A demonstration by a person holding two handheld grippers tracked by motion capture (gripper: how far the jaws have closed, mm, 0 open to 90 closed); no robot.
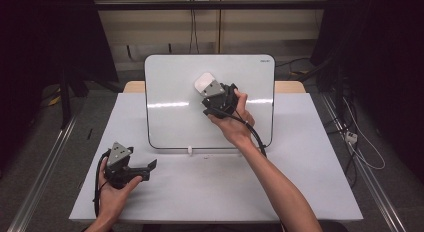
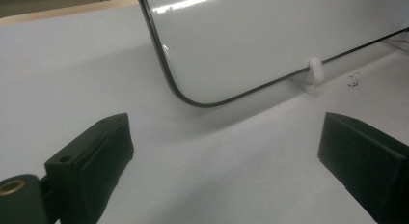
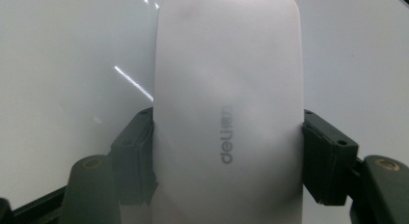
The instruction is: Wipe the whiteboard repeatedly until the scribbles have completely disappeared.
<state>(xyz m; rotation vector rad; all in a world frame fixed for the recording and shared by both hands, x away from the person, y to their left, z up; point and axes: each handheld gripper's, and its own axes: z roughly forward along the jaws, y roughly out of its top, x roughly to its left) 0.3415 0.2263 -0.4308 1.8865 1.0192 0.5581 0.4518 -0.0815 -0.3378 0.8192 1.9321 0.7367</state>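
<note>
1. High view: the right gripper (image 1: 212, 92) holds a white eraser (image 1: 204, 81) against the upper middle of the whiteboard (image 1: 170, 117), which stands tilted on the counter (image 1: 300, 182). The left gripper (image 1: 150, 167) rests low near the counter's front left.
2. Left gripper view: its fingers (image 2: 91, 156) stand wide apart, around nothing, facing the whiteboard's lower corner (image 2: 193, 96).
3. Right gripper view: fingers (image 3: 328, 156) clamped on the eraser's (image 3: 229, 113) sides, flat against the board.

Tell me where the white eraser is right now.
The white eraser is clamped between the jaws of the right gripper, held against the upper middle of the whiteboard in the high view, far from the left gripper at the table's near left.
</note>
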